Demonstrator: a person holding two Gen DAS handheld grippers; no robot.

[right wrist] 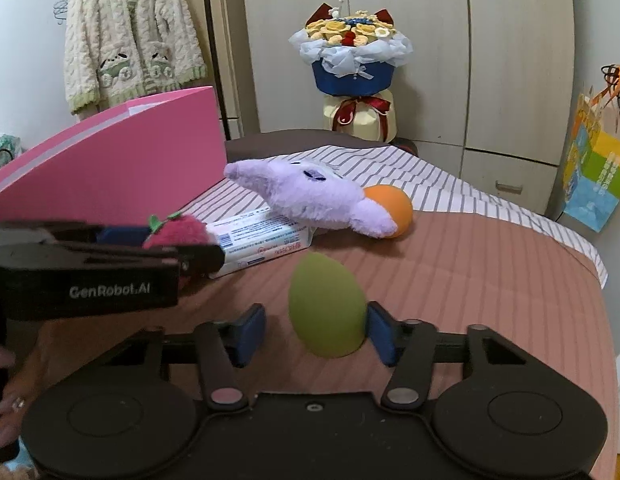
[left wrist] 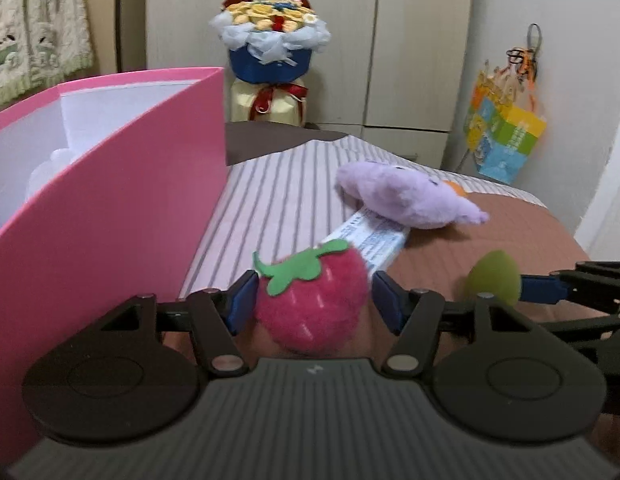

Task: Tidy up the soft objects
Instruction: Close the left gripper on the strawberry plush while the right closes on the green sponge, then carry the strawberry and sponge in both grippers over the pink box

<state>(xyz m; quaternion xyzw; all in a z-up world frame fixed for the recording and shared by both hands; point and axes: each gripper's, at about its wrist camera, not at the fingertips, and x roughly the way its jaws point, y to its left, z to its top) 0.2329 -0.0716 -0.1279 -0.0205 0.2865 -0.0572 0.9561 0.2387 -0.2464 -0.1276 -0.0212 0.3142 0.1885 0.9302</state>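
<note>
My left gripper [left wrist: 314,300] has its blue pads against both sides of a pink plush strawberry [left wrist: 312,300], beside the pink box [left wrist: 121,208]. The strawberry also shows in the right wrist view [right wrist: 177,232]. My right gripper [right wrist: 316,332] stands around a green egg-shaped sponge [right wrist: 328,306]; the right pad touches it, the left pad stands clear. The sponge also shows in the left wrist view [left wrist: 494,276]. A purple plush toy [right wrist: 310,196] lies on a white tissue pack [right wrist: 261,240], with an orange sponge [right wrist: 390,204] behind it.
The bed has a pink-brown cover [right wrist: 470,280] and a striped sheet [right wrist: 430,176]. A flower bouquet [right wrist: 354,64] stands at the far end before wardrobe doors. A colourful paper bag [right wrist: 594,176] hangs at right. A knitted cardigan [right wrist: 125,40] hangs at left.
</note>
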